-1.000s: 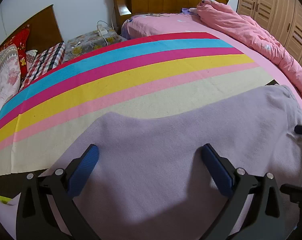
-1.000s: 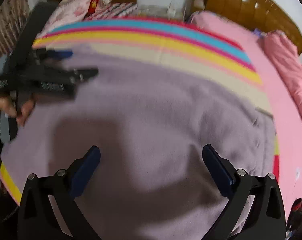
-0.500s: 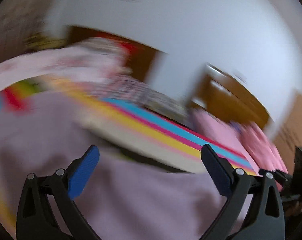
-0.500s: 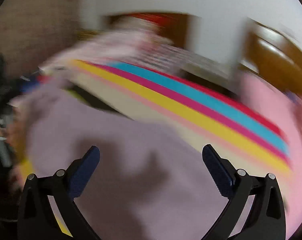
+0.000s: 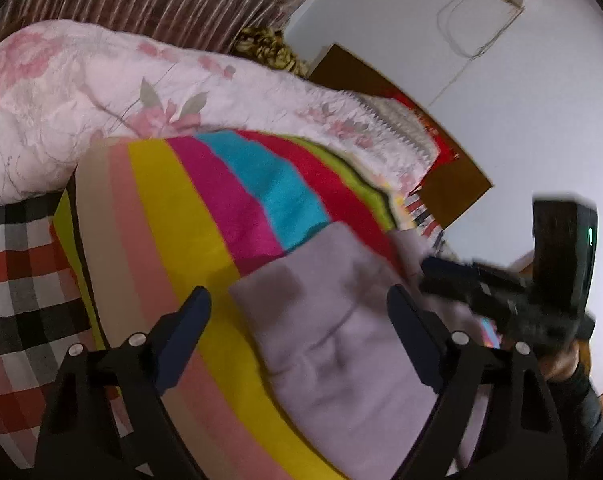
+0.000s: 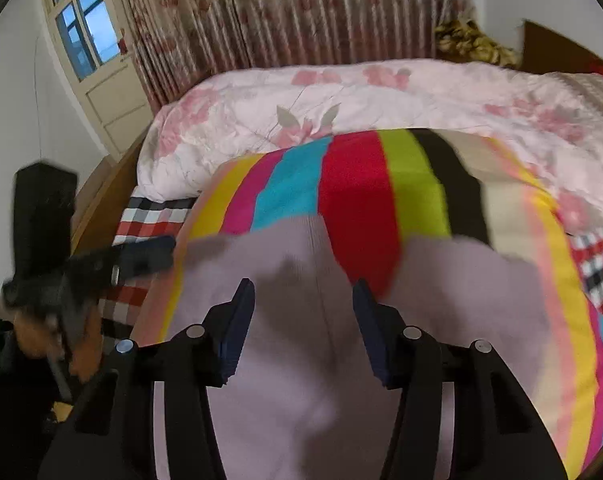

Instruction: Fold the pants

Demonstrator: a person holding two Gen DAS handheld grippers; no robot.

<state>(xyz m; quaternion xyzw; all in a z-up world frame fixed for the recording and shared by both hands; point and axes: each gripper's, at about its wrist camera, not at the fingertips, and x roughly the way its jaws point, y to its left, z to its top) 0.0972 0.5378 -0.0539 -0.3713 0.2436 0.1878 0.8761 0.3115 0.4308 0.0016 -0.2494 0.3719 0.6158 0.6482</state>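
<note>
Striped blanket (image 6: 353, 184) bears lilac pants (image 6: 301, 360); both hand-held grippers, left (image 5: 297, 332) and right (image 6: 303, 320), have just been closing, apparently gripping nothing.

Pants (image 6: 301, 360) showing soft matt lilac knit; striped blanket (image 6: 357, 184) looking coarse woven cloth; quilt (image 6: 341, 96) lying crinkled, faintly glossy

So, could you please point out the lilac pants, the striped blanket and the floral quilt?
lilac pants (image 6: 301, 360), right wrist view, middle seam.
striped blanket (image 6: 357, 184), right wrist view, red stripe.
floral quilt (image 5: 101, 92), left wrist view, flower print.
</note>
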